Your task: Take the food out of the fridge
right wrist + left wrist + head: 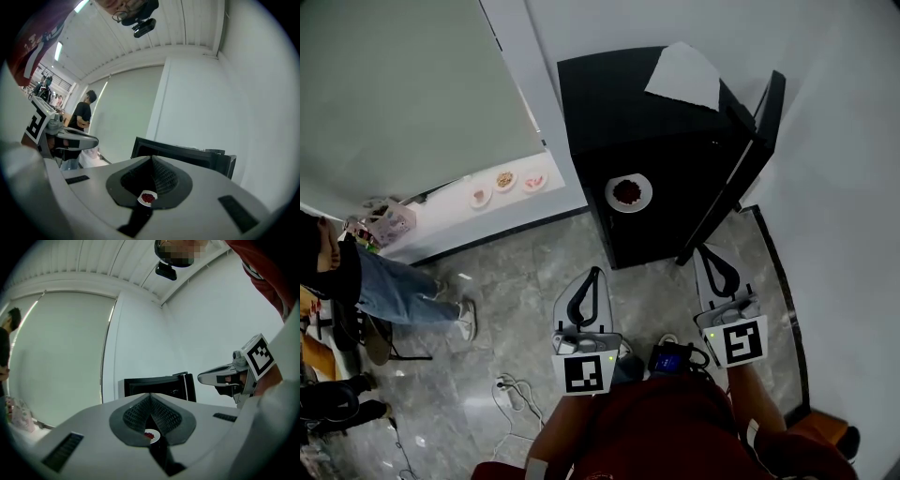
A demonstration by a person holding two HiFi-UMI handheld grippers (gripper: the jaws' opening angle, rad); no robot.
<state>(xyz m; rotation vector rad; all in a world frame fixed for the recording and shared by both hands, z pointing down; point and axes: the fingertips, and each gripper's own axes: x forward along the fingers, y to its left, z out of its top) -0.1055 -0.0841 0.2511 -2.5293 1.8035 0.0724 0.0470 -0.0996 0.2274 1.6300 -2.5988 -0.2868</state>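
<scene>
A black mini fridge (656,122) stands against the wall with its door (748,159) swung open to the right. A white plate of red food (628,192) shows in the fridge's open front; I cannot tell what it rests on. Through the gap under the closed tips the plate shows again in the left gripper view (151,434) and in the right gripper view (148,198). My left gripper (596,273) and right gripper (710,250) hover over the floor just in front of the fridge. Both are shut and hold nothing.
A white sheet of paper (684,75) lies on the fridge top. Three small plates (506,181) sit on a white ledge to the left. A person in jeans (394,291) stands at far left near a pink bag (389,222). Cables (516,394) trail on the marble floor.
</scene>
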